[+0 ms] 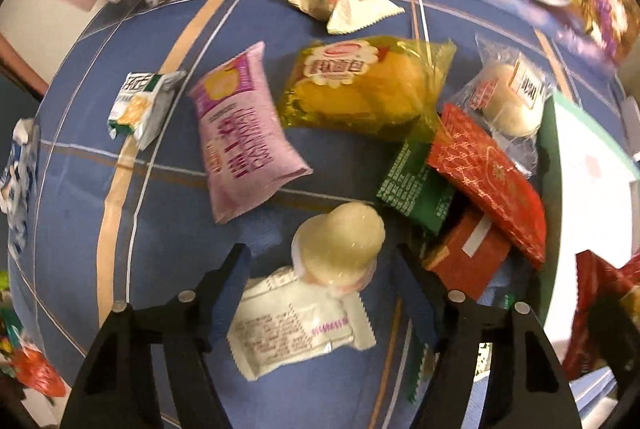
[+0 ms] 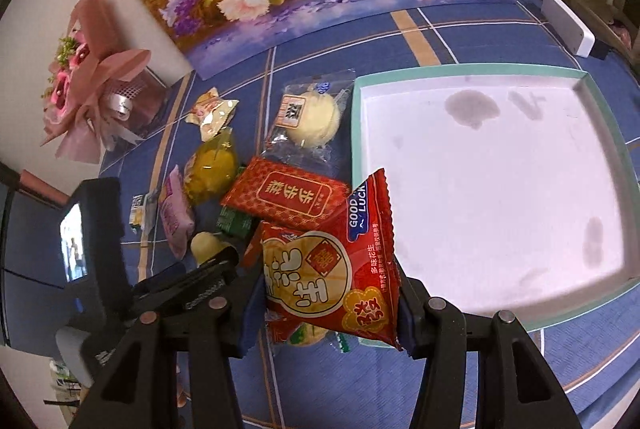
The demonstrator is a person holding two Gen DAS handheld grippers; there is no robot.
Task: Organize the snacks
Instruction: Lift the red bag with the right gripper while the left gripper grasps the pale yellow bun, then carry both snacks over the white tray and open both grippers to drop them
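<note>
Right wrist view: the right gripper [image 2: 332,303] clamps the red peanut packet [image 2: 340,269] by its edges (beside the white tray [image 2: 624,149]); it could slip. The left gripper [image 1: 320,269] straddles the jelly cup [image 1: 340,241], untouched.

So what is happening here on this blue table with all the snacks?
A person is sorting snacks with two handheld grippers. The right gripper is shut on a red peanut packet, beside the empty white tray with a green rim. The left gripper stands open around a pale jelly cup lying on a white wrapper.
</note>
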